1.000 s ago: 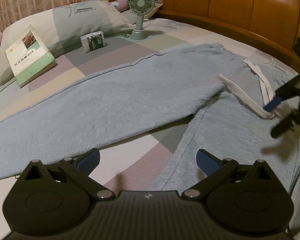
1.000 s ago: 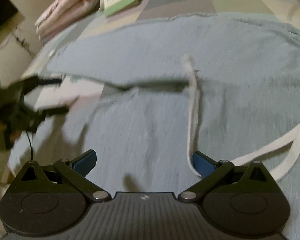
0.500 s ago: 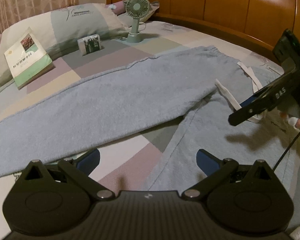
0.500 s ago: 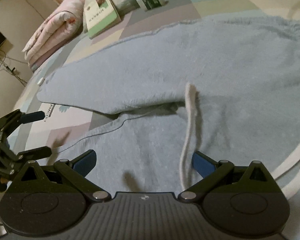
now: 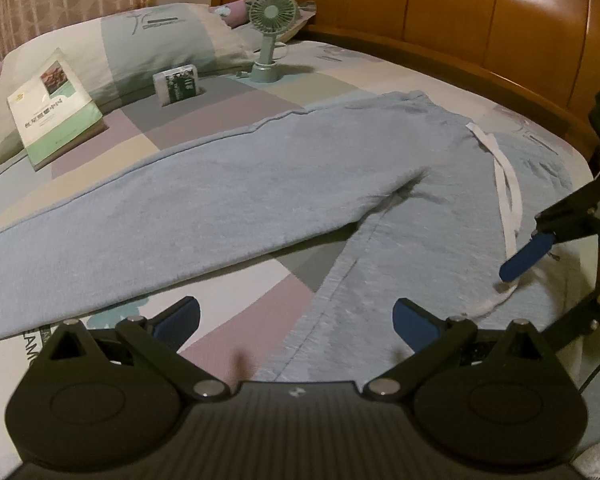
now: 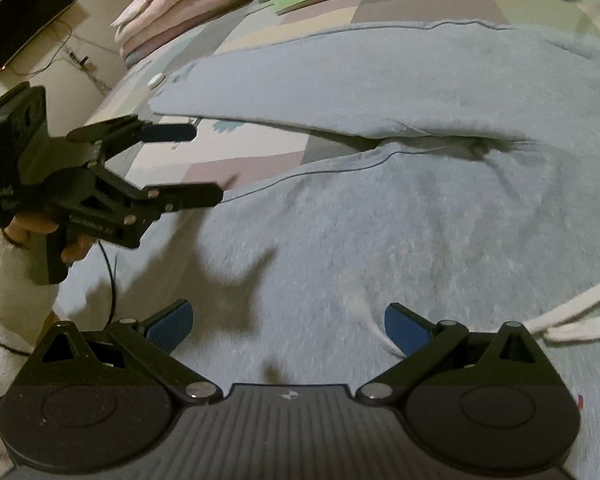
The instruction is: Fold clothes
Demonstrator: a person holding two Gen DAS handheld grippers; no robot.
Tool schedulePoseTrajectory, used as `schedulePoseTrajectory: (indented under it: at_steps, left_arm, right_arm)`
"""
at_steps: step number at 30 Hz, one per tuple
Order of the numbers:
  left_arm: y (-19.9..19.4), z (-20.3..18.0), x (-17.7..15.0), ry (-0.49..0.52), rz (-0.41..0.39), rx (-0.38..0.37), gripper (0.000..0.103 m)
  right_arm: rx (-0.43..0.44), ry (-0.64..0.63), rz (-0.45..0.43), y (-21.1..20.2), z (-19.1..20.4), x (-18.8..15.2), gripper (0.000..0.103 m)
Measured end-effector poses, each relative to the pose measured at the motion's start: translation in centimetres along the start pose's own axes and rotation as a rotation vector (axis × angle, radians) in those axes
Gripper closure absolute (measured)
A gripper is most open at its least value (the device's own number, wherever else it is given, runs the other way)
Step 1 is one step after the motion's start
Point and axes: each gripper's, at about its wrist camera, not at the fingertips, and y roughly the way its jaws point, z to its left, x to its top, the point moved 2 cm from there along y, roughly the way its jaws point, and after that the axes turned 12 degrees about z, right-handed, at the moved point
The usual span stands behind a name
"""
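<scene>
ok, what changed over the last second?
Right tongs dropped lower over the near leg of the light blue sweatpants, by the white drawstring. Left tongs barely shifted. Both remain open, nothing gripped. Sweatpants, book and fan unmoved.

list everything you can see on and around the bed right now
sweatpants: 1, light blue, spread flat across the bed
drawstring: 1, white, lying loose at the waistband
book: 1, green and white, leaning on the pillow
pillow: 1, pastel blocks, at the headboard
tissue pack: 1, white and green, beside the book
fan: 1, green, upright near the headboard
headboard: 1, brown wood
folded blanket: 1, pink, far bed edge
left gripper: open, over the near leg
right gripper: open, above the waist
</scene>
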Motion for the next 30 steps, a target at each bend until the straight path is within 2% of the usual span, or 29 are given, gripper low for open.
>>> schedulePoseTrajectory:
  at_steps: [8, 11, 15, 20, 24, 28, 30]
  left_arm:
    - [-0.7, -0.7, -0.4, 0.009, -0.003, -0.019, 0.001]
    - [-0.6, -1.2, -0.6, 0.018, 0.001, -0.045, 0.001]
    - [0.1, -2.6, -0.8, 0.048, 0.013, -0.083, 0.001]
    - [0.9, -4.9, -0.6, 0.104, 0.025, -0.125, 0.001]
    - [2.0, -6.3, -0.8, 0.126, 0.058, -0.155, 0.001]
    - [3.2, -7.3, -1.4, 0.138, 0.106, -0.168, 0.001]
    - [4.1, -7.2, -1.9, 0.126, 0.137, -0.148, 0.001]
  right_arm:
    - [-0.021, 0.054, -0.036, 0.5, 0.1, -0.1, 0.000]
    - [-0.054, 0.092, -0.100, -1.1, -0.4, -0.6, 0.000]
    - [-0.218, 0.152, -0.183, -4.1, -2.2, -2.0, 0.000]
    - [-0.432, 0.248, -0.185, -5.2, -6.2, -4.6, 0.000]
    - [-0.431, 0.322, -0.144, -4.2, -9.3, -6.0, 0.000]
    - [-0.436, 0.287, -0.156, -3.7, -9.8, -7.0, 0.000]
    - [-0.440, 0.278, -0.159, -3.6, -9.7, -7.3, 0.000]
